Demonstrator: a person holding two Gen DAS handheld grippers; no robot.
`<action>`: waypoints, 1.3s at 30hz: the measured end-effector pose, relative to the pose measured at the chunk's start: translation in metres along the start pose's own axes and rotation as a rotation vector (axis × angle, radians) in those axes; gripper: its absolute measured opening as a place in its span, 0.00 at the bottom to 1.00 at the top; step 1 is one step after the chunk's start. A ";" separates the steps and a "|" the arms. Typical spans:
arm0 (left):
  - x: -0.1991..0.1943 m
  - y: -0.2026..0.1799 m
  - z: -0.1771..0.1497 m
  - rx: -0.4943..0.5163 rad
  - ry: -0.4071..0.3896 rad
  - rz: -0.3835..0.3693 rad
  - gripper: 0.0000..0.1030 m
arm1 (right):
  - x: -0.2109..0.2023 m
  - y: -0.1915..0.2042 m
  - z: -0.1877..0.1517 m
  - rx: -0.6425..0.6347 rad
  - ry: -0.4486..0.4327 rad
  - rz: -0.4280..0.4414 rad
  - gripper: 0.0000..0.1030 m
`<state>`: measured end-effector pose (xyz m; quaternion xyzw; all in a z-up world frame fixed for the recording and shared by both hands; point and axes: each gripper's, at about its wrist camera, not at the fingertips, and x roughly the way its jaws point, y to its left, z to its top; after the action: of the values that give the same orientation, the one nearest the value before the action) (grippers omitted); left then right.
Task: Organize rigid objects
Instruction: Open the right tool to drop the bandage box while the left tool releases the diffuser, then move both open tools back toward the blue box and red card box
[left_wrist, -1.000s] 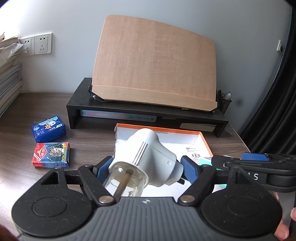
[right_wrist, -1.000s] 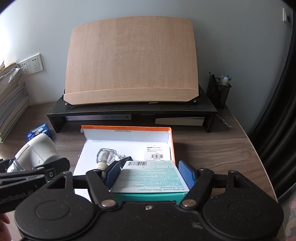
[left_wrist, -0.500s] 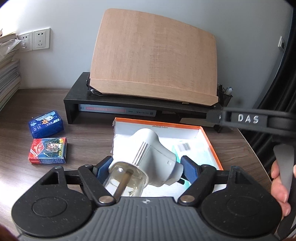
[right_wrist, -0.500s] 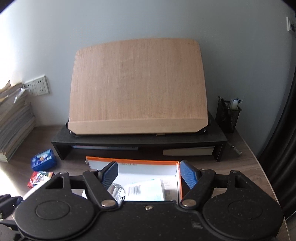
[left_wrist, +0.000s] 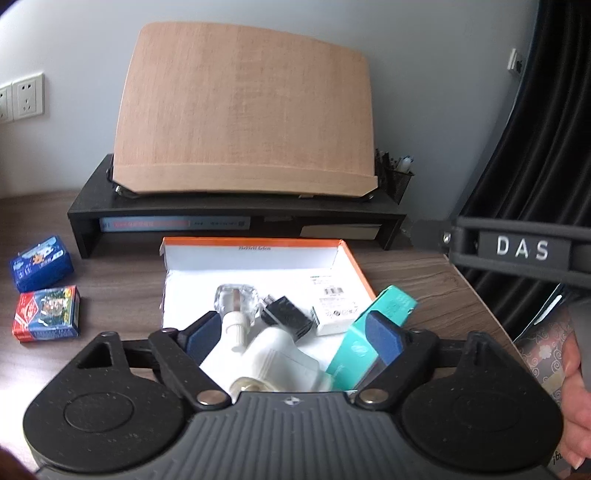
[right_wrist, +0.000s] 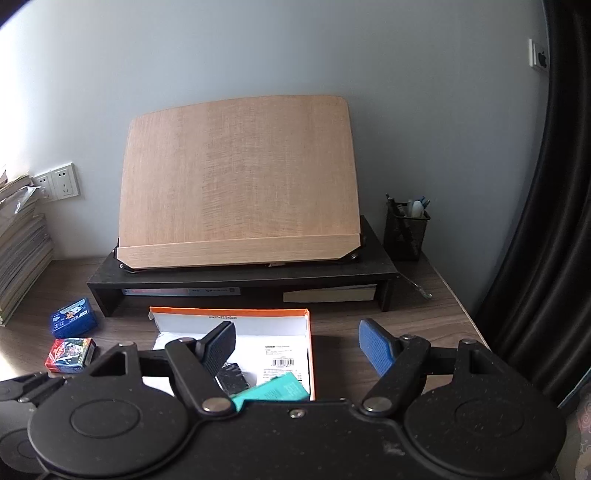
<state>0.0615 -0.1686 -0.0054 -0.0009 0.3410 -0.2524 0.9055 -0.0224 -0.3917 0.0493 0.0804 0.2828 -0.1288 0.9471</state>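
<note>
An open orange-rimmed white box (left_wrist: 258, 245) lies on the wooden desk. In it are a white plastic fitting (left_wrist: 275, 360), a clear knob (left_wrist: 236, 299), a black block (left_wrist: 286, 321) and a small white carton (left_wrist: 332, 314). A teal bandage box (left_wrist: 391, 306) leans on its right rim. My left gripper (left_wrist: 291, 334) hangs over the box with its jaws opening. The white fitting lies loose between the blue pads (left_wrist: 382, 334), and neither presses on it. My right gripper (right_wrist: 298, 345) is open and empty above the box (right_wrist: 229, 312), with the teal box (right_wrist: 275, 389) below it.
A blue card pack (left_wrist: 42, 267) and a red one (left_wrist: 46, 310) lie at the left. Behind the box stands a black riser (left_wrist: 236, 218) bearing a tilted wooden board (left_wrist: 243, 122), with a pen holder (right_wrist: 406, 232) at its right. Papers (right_wrist: 18, 240) are stacked at the far left. A hand (left_wrist: 576, 387) is at the right edge.
The left jaws widened and let the white fitting drop into the box. The right gripper released the teal box, which now leans in the box, then rose and drew back.
</note>
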 end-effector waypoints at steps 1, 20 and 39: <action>-0.002 0.000 0.001 0.005 -0.004 0.003 0.85 | -0.002 -0.001 -0.001 0.003 -0.001 0.000 0.85; -0.035 0.063 0.001 -0.111 -0.028 0.136 0.87 | -0.003 0.065 -0.003 -0.065 0.016 0.104 0.85; -0.046 0.185 0.015 -0.118 -0.028 0.295 0.96 | 0.009 0.136 -0.015 -0.112 0.066 0.155 0.85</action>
<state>0.1260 0.0116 0.0024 -0.0075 0.3389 -0.0961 0.9359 0.0161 -0.2607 0.0430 0.0530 0.3135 -0.0365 0.9474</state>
